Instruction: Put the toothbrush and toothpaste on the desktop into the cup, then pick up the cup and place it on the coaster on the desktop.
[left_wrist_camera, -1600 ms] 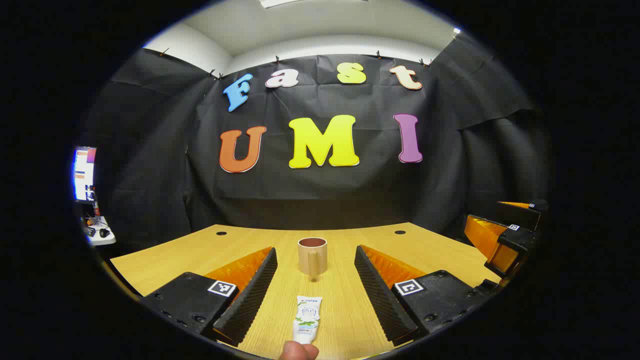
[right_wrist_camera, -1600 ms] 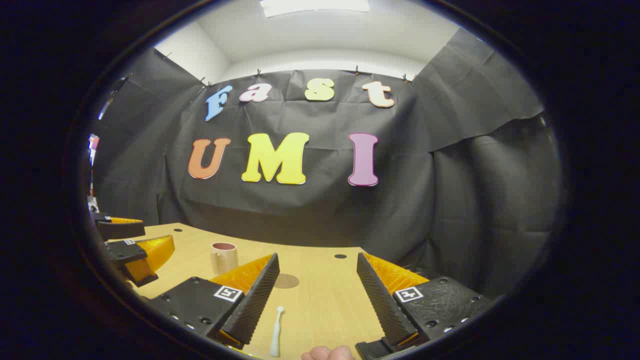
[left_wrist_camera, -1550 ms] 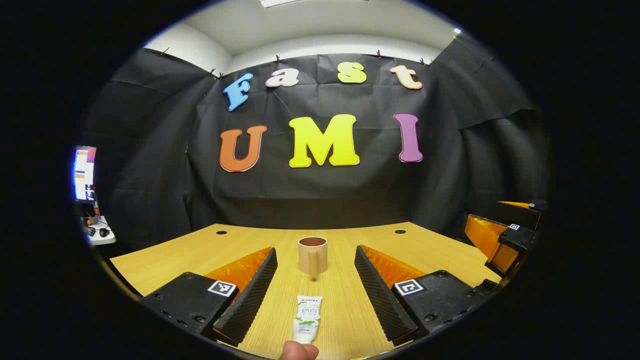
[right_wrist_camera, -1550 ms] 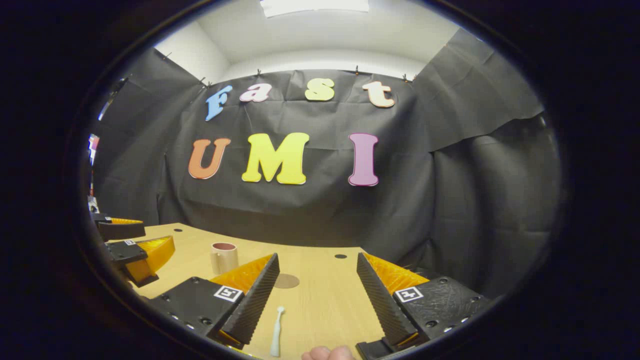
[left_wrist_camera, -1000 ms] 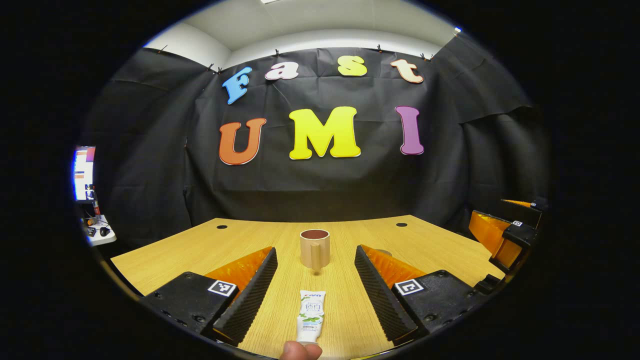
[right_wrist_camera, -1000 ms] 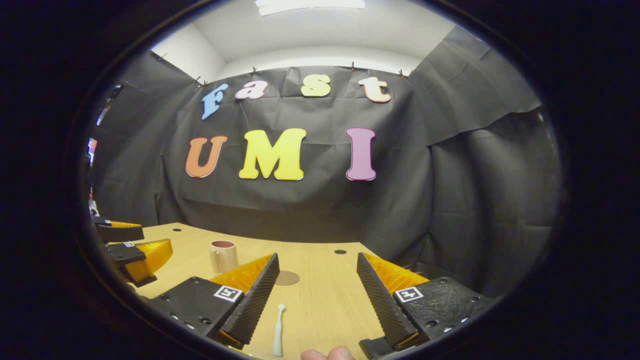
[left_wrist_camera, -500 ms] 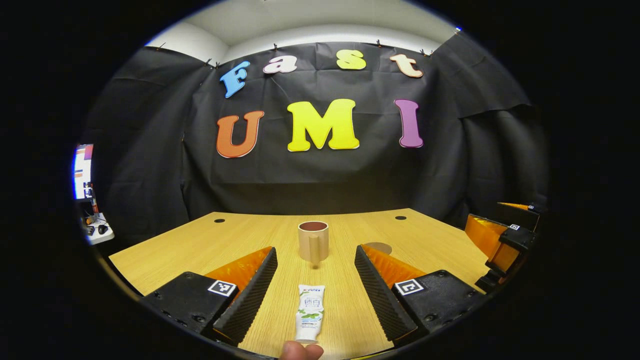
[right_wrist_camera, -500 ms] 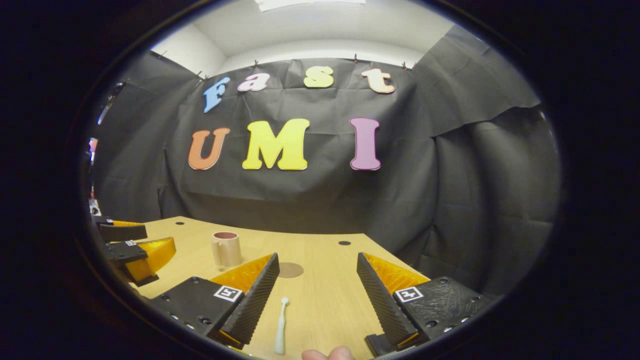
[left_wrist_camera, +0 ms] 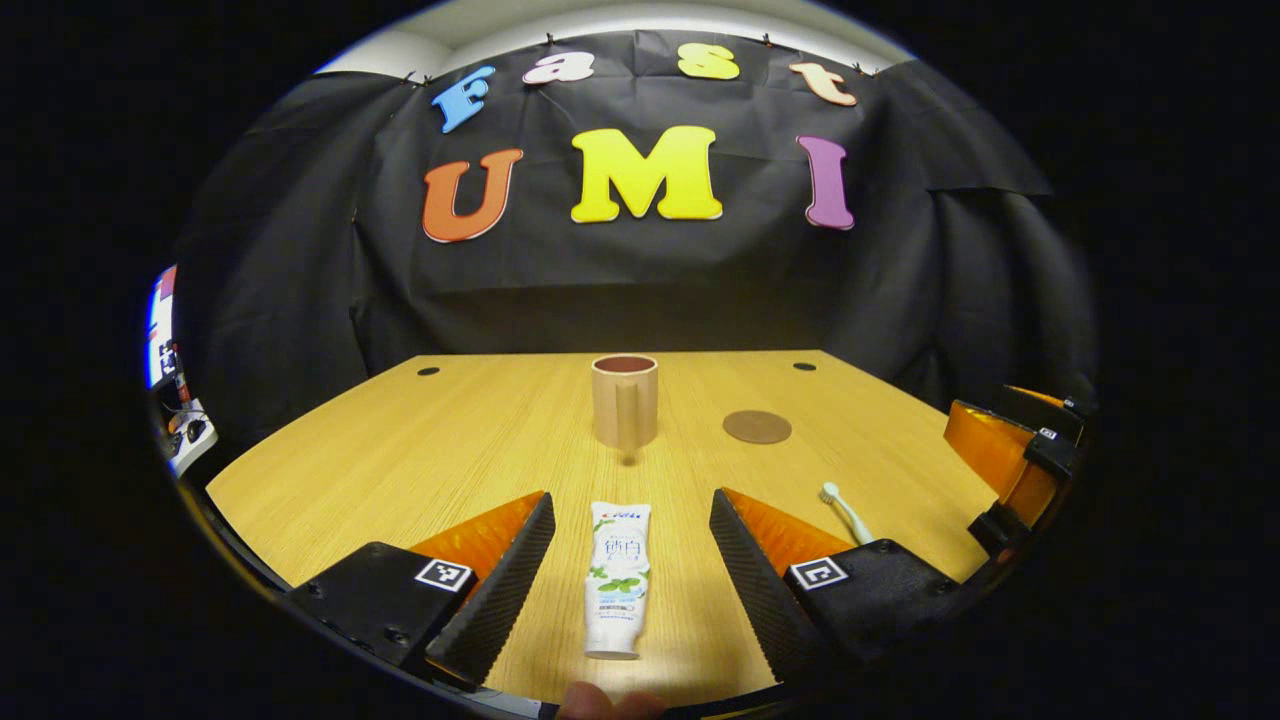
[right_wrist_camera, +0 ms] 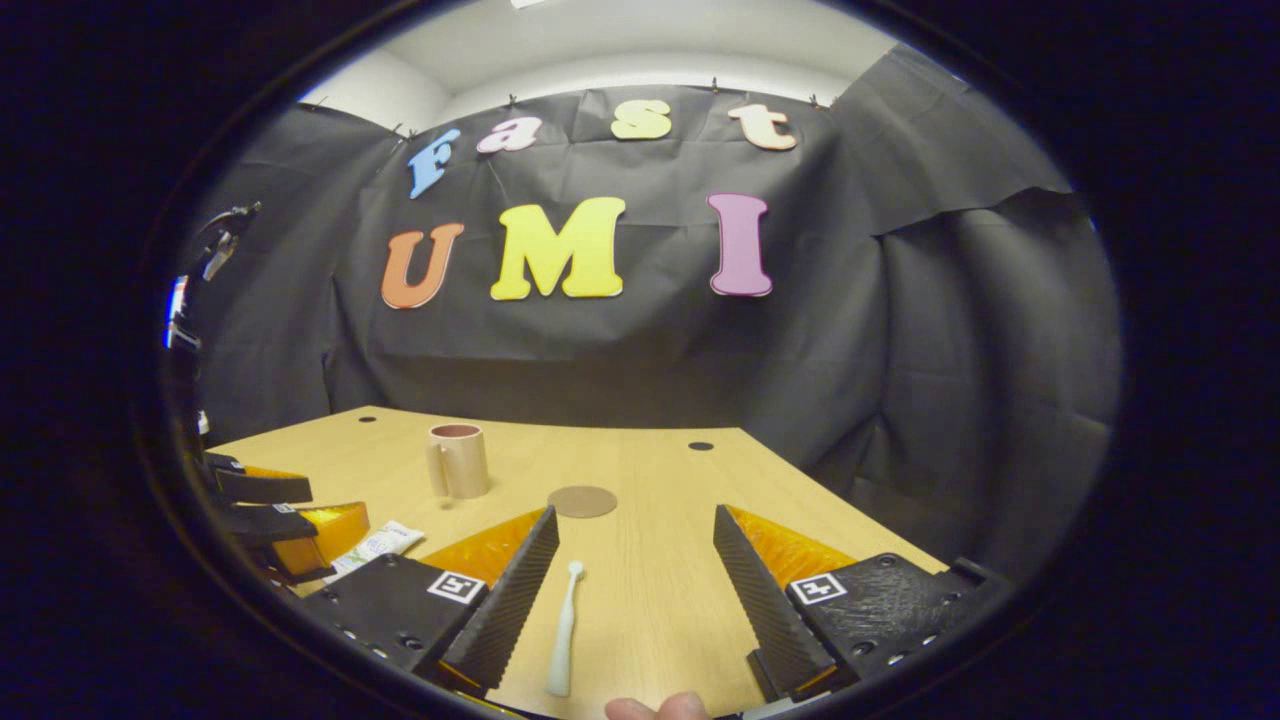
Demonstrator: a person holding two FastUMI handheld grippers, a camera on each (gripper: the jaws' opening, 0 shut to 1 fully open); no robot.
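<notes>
A white toothpaste tube (left_wrist_camera: 617,580) lies flat on the wooden desk (left_wrist_camera: 400,450), between the fingers of my open left gripper (left_wrist_camera: 630,495), which touch nothing. Beyond it stands a tan cup (left_wrist_camera: 624,400), upright, handle toward me. A round brown coaster (left_wrist_camera: 757,427) lies to the cup's right, and the toothbrush head (left_wrist_camera: 845,512) peeks past my right finger. In the right gripper view, the white toothbrush (right_wrist_camera: 563,630) lies close to the left finger of my open right gripper (right_wrist_camera: 635,512), untouched. The cup (right_wrist_camera: 459,460), coaster (right_wrist_camera: 582,501) and toothpaste tube (right_wrist_camera: 375,545) are to the left.
The right gripper (left_wrist_camera: 1010,460) shows at the right edge of the left gripper view, and the left gripper (right_wrist_camera: 270,520) at the right gripper view's left edge. Two cable holes (left_wrist_camera: 428,371) (left_wrist_camera: 804,366) mark the desk's far side. A fingertip (right_wrist_camera: 655,708) shows at the bottom.
Both grippers have risen and tipped down, so more desk shows. Toothpaste and toothbrush now sit higher between the fingers. The coaster and toothbrush head came into the left gripper view. Both stay open.
</notes>
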